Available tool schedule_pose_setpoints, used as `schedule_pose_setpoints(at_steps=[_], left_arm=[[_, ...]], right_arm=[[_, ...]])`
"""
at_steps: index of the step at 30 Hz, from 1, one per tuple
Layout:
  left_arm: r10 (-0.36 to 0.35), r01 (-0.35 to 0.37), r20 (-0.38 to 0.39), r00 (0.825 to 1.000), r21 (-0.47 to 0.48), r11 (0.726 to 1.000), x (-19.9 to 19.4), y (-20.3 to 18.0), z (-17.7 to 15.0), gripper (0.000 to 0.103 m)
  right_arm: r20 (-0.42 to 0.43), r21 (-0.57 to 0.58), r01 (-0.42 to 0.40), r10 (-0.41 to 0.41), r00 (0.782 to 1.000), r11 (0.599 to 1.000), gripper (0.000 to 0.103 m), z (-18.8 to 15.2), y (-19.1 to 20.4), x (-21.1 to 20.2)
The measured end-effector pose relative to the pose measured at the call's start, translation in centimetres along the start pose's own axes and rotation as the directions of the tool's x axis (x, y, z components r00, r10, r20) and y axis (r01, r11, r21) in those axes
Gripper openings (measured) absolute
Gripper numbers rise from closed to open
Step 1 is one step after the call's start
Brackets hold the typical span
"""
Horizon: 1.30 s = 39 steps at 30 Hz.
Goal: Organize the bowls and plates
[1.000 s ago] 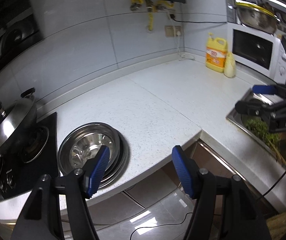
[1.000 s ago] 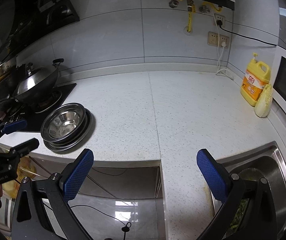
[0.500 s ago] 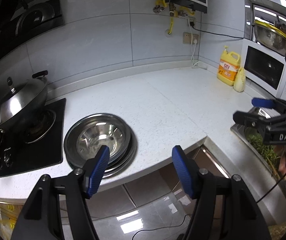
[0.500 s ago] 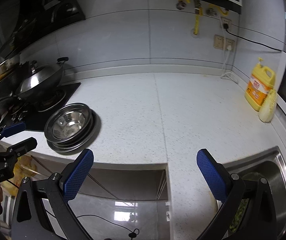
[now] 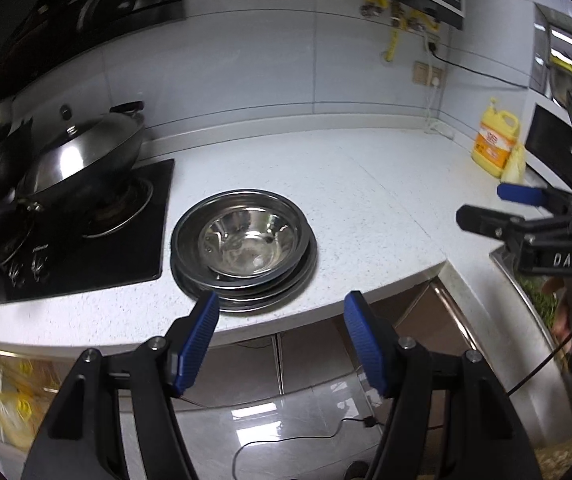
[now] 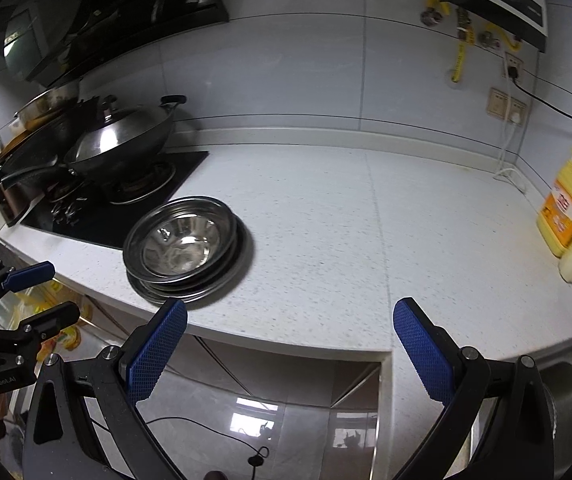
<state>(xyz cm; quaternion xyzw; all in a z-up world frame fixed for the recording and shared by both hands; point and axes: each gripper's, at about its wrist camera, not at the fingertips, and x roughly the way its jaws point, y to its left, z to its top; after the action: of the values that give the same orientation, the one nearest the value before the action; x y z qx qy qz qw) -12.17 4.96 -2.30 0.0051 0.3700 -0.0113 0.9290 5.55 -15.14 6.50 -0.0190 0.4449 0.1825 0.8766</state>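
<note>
A stack of steel plates with a steel bowl (image 5: 246,240) on top sits on the white counter next to the stove; it also shows in the right wrist view (image 6: 184,246). My left gripper (image 5: 280,340) is open and empty, in front of the counter edge just below the stack. My right gripper (image 6: 286,348) is open and empty, off the counter edge to the right of the stack. The right gripper shows at the right of the left wrist view (image 5: 517,208), and the left gripper at the left of the right wrist view (image 6: 38,296).
A lidded wok (image 5: 82,160) sits on the black stove (image 5: 86,256) left of the stack. A yellow detergent bottle (image 6: 569,208) stands at the back right. A sink (image 6: 565,388) lies at the right. A microwave (image 5: 549,152) stands at the right wall.
Both grippers have swung left towards the stack, which now sits nearer the middle of both views. Both stay open and empty.
</note>
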Motion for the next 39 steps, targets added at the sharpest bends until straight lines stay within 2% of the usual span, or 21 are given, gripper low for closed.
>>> schedule_pose_setpoints(at_steps=[6, 14, 30, 39], left_arm=[[0.003, -0.003, -0.003, 1.0, -0.04, 0.999, -0.2, 0.1, 0.4, 0.063], [0.001, -0.001, 0.001, 1.0, -0.025, 1.0, -0.1, -0.5, 0.6, 0.063], [-0.054, 0.054, 0.012, 0.998, 0.008, 0.999, 0.2, -2.3, 1.2, 0.063], [-0.055, 0.055, 0.017, 0.998, 0.017, 0.998, 0.2, -2.6, 1.3, 0.063]], right_arm=[[-0.003, -0.015, -0.025, 0.025, 1.0, 1.0, 0.102, 0.2, 0.4, 0.4], [0.005, -0.002, -0.018, 0.018, 1.0, 1.0, 0.102, 0.2, -0.3, -0.2], [0.005, 0.027, 0.024, -0.024, 1.0, 0.999, 0.102, -0.1, -2.0, -0.9], [0.007, 0.031, 0.027, -0.028, 1.0, 0.999, 0.102, -0.1, -2.5, -1.0]])
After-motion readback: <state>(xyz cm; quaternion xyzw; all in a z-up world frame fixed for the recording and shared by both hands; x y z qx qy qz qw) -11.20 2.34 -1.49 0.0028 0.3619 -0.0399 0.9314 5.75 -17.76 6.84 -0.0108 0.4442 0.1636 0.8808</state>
